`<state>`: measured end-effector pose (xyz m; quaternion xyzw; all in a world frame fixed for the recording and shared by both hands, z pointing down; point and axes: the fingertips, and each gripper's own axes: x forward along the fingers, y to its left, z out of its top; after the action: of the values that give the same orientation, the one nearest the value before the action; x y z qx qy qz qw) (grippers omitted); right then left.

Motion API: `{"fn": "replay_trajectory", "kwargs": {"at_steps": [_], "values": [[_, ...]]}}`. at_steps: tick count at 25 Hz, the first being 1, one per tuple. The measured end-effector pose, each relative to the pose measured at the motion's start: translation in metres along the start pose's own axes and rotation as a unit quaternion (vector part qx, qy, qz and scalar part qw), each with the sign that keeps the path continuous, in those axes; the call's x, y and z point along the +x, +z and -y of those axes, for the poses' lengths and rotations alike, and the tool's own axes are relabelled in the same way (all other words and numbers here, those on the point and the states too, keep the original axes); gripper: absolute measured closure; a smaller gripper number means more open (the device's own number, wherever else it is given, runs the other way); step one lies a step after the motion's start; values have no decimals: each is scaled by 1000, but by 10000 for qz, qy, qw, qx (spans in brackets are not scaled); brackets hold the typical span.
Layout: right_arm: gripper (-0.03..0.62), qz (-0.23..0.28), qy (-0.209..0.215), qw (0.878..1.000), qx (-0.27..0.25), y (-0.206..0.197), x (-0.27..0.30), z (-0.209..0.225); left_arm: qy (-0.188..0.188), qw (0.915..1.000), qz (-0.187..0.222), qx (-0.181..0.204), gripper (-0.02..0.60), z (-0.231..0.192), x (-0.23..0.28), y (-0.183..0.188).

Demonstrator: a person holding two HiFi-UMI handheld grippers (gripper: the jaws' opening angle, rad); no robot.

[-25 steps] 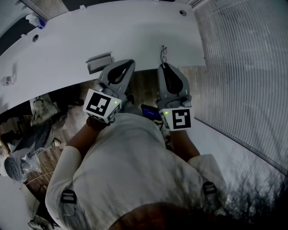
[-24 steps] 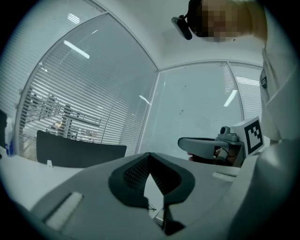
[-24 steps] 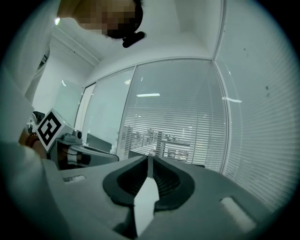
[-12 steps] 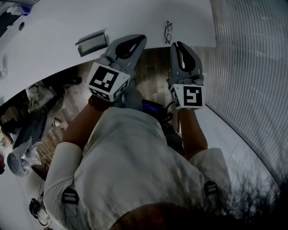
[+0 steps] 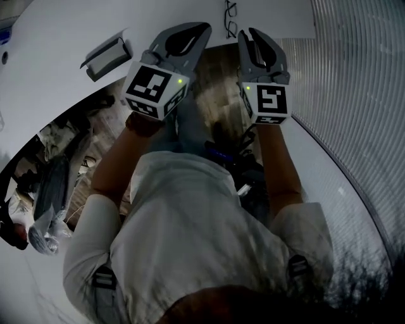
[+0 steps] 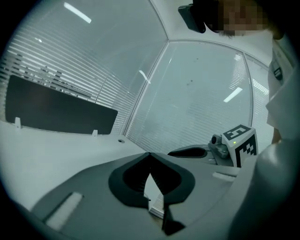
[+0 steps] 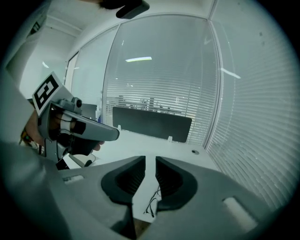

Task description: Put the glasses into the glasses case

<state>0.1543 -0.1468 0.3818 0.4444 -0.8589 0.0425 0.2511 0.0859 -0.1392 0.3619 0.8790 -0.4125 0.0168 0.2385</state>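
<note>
Your left tongs (image 6: 150,154): pressed together, empty. Your right tongs (image 7: 150,160): just been opening, now spread, nothing between. Glasses (image 7: 152,202): on the white surface (image 5: 57,38), about 11 o'clock of the right tongs, untouched. Glasses case (image 5: 104,57): 9 o'clock of your left tongs, seemingly open.

A white counter (image 5: 63,38) is seen smooth and matt. The thin dark glasses (image 5: 231,11) are wire-framed, the grey oblong glasses case (image 5: 104,58) matt, the brown floor (image 5: 218,82) wood-grained.
</note>
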Motion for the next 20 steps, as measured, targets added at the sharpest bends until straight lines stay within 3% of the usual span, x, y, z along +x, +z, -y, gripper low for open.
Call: {"fn": "replay_trajectory", "kwargs": {"at_steps": [7, 14, 20], "values": [[510, -593, 145, 9976, 322, -106, 77, 20, 5, 9983, -512, -290, 581, -45, 82, -89], [499, -844, 18, 9960, 281, -107, 93, 26, 13, 9974, -672, -266, 581, -42, 86, -90], [491, -1100, -44, 9939, 91, -107, 109, 28, 264, 9944, -985, -261, 581, -50, 96, -95]]}}
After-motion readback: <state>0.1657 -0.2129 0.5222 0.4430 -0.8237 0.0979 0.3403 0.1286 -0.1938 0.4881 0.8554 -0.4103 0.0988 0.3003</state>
